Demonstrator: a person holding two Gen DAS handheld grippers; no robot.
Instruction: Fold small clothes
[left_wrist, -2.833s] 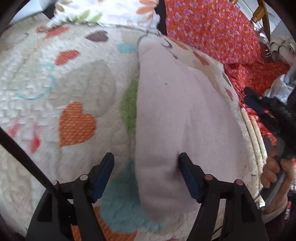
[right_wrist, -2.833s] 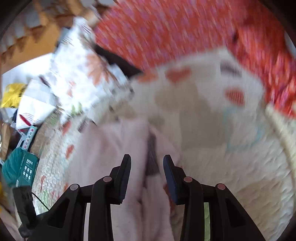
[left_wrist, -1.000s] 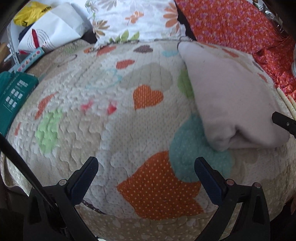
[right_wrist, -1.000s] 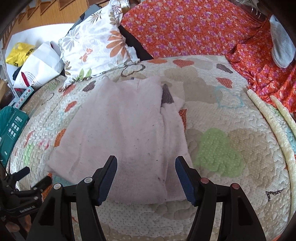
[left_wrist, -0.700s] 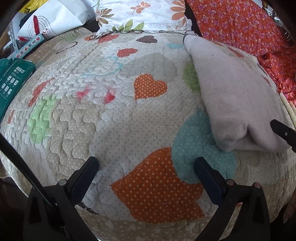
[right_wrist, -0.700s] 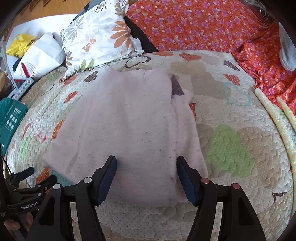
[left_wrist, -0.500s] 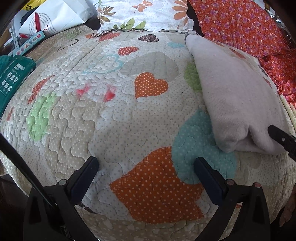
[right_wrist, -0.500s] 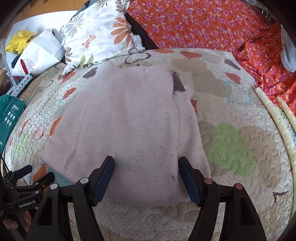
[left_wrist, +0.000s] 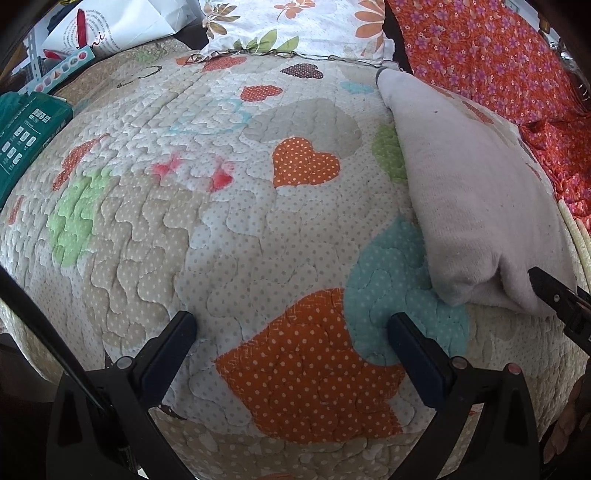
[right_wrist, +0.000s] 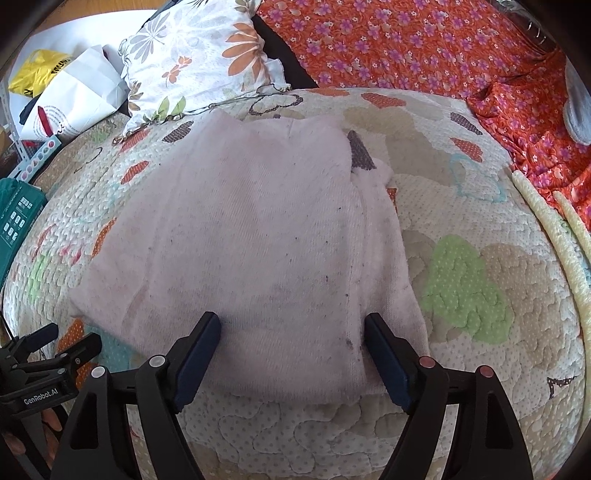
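Note:
A pale pink garment (right_wrist: 258, 236) lies folded flat on the heart-patterned quilt (right_wrist: 480, 332). In the left wrist view it (left_wrist: 472, 206) lies at the right. My right gripper (right_wrist: 291, 328) is open and empty, its fingers spread over the garment's near edge; one of its fingertips (left_wrist: 546, 284) shows at the right edge of the left wrist view. My left gripper (left_wrist: 291, 328) is open and empty over bare quilt (left_wrist: 184, 221), left of the garment; it also shows in the right wrist view (right_wrist: 51, 347) at the lower left.
A flowered pillow (right_wrist: 199, 62) and an orange flowered cloth (right_wrist: 406, 48) lie behind the quilt. A white bag (right_wrist: 74, 99), a yellow bag (right_wrist: 37, 70) and a teal box (right_wrist: 18, 214) sit at the left. Pale cords (right_wrist: 546, 229) run along the quilt's right side.
Both grippers have let go of the garment, opened wide and drawn back. The right gripper has then eased forward over the garment's near edge. The garment lies still.

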